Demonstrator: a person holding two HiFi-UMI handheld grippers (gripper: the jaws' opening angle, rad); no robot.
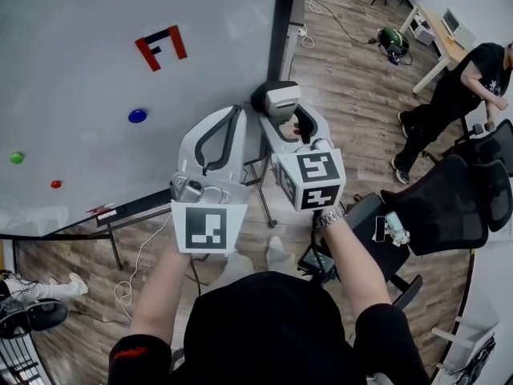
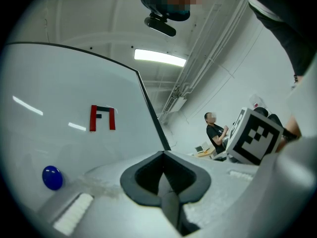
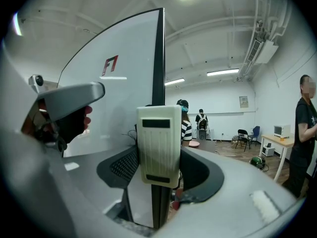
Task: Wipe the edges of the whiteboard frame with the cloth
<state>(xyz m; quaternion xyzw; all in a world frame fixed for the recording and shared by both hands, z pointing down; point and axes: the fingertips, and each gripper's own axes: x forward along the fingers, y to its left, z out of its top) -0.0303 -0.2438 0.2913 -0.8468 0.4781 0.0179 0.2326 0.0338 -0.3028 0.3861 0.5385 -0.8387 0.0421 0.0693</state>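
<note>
Evidently no cloth shows: the right gripper (image 1: 282, 112) clamps a cream block (image 3: 158, 138), probably light and stiff, best pinched mid-sides, at the whiteboard frame (image 3: 158, 58), twelve o'clock. The left gripper (image 2: 164, 157), nine o'clock, is closed and empty.

Your whiteboard (image 1: 80, 95) is white, its frame (image 1: 282, 22) black. On it you have a red-and-black mark (image 1: 160, 46), a blue magnet (image 1: 137, 116), a green magnet (image 1: 17, 157) and a red magnet (image 1: 55, 184). The eraser (image 3: 158, 143) is cream with two black bars. The floor (image 1: 353, 95) is brown wood-grain.
</note>
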